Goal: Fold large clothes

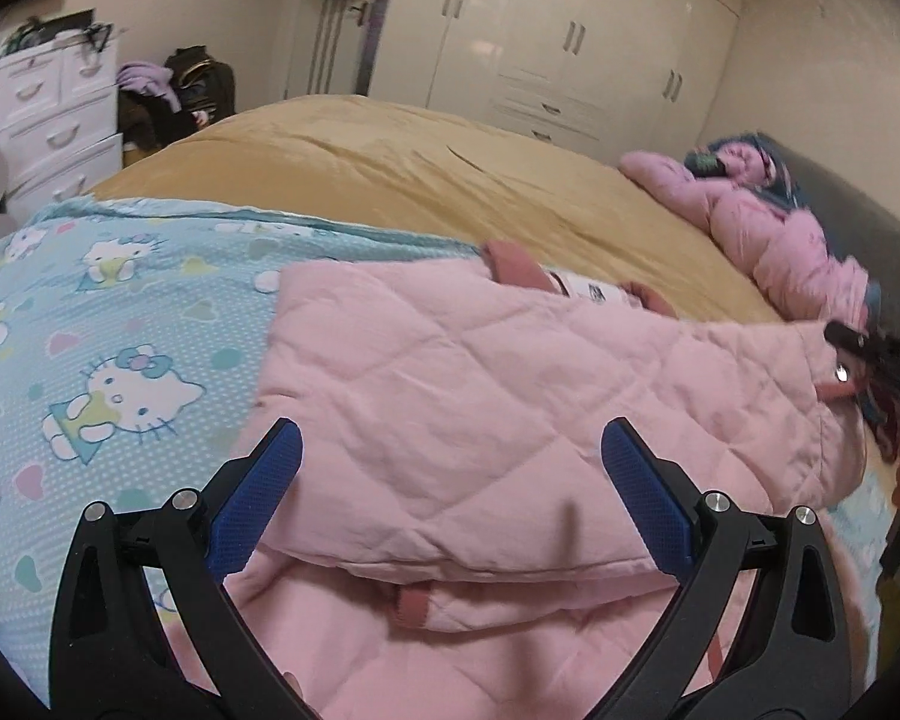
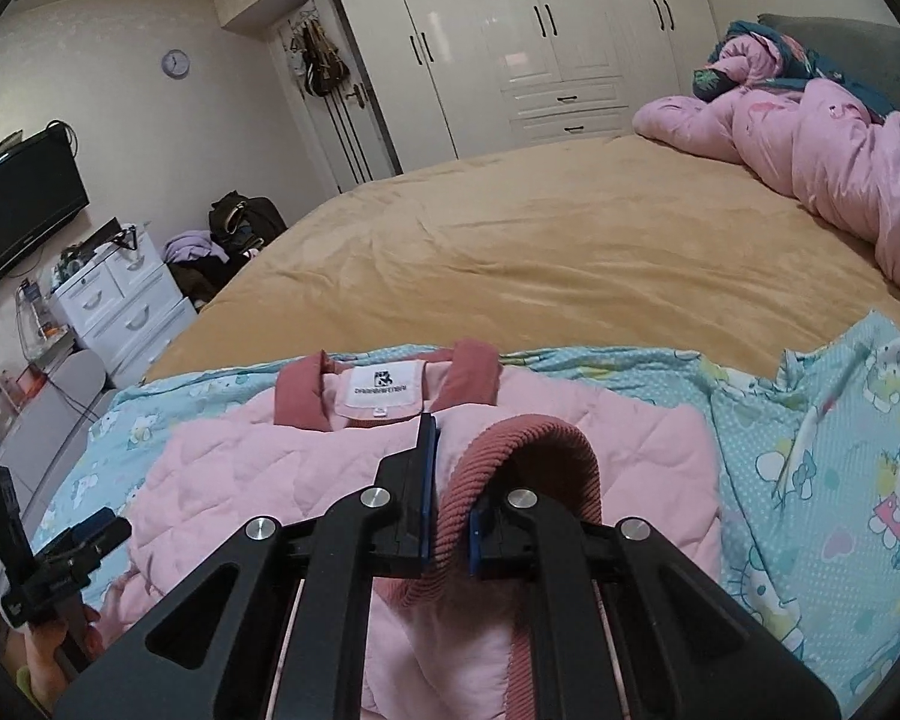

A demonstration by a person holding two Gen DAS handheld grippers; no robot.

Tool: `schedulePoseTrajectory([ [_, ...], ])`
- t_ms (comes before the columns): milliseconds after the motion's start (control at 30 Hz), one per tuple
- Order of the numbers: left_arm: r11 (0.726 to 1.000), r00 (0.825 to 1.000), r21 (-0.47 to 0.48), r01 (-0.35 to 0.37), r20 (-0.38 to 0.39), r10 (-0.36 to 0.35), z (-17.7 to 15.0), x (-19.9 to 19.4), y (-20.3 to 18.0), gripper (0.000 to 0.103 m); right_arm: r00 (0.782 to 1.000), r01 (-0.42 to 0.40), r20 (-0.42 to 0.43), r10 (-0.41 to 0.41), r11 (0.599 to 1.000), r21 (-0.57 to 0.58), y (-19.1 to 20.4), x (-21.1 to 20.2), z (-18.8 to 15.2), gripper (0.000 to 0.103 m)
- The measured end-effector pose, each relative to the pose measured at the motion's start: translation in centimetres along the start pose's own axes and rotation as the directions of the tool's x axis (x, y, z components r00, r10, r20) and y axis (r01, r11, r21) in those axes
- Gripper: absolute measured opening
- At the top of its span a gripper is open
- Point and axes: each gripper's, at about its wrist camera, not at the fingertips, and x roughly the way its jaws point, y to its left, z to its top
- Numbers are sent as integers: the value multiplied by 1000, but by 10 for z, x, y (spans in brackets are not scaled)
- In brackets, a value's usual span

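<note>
Lying between the spread fingers of the left gripper [image 1: 450, 450], one pink jacket [image 1: 480, 396] is being clenched by its ribbed cuff [image 2: 468, 492] in the right gripper [image 2: 450, 480].

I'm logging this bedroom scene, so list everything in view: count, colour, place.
Quilted pink jacket: one, dusty-rose ribbed trim, on the sheet.
Cartoon-cat print sheet: one, light blue, bed's near end.
Tan bedspread: one, covering the bed.
Rumpled pink duvet: one, far right of bed.
White wardrobe: one, far wall.
White plastic drawer unit: one, left of bed.
Black flat television: one, left wall.
Round wall clock: one, left wall.
Left claw: one, black with blue pads, open above the jacket.
Right claw: one, shut on the jacket's ribbed cuff.
</note>
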Motion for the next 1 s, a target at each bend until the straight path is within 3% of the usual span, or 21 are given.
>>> schedulePoseTrajectory([
  [200,998,998,59,19,-56,-15,-8,18,-13,93,1000,21,-17,-20,1000,22,-2,10,-3,7],
  [300,996,996,91,-9,-92,17,-13,29,-17,93,999,21,-37,-20,999,38,-3,13,-5,9],
  [367,996,991,87,-12,-132,24,-17,39,-15,93,998,20,-57,-17,998,54,-5,13,-7,15],
  [433,998,988,66,-3,-151,13,-20,44,-10,93,997,26,-69,-23,998,50,-4,11,-10,35],
  [500,998,987,57,1,-163,8,-22,47,-7,93,997,39,-73,-36,998,40,-4,6,-14,48],
  [633,998,983,64,-9,-181,20,-26,52,-8,94,991,131,-39,-129,991,36,-9,-17,-23,58],
  [700,998,982,66,-14,-187,26,-27,54,-8,94,990,139,-22,-139,990,24,-9,-24,-26,60],
  [833,997,980,67,-24,-197,37,-29,58,-8,94,994,106,0,-106,994,-25,11,-32,-31,65],
  [933,997,980,68,-29,-193,41,-30,59,-9,94,997,70,-28,-73,991,-118,42,-20,-40,76],
  [1000,997,981,66,-26,-192,39,-30,59,-8,94,994,64,-75,-79,981,-184,61,-3,-47,78],
])
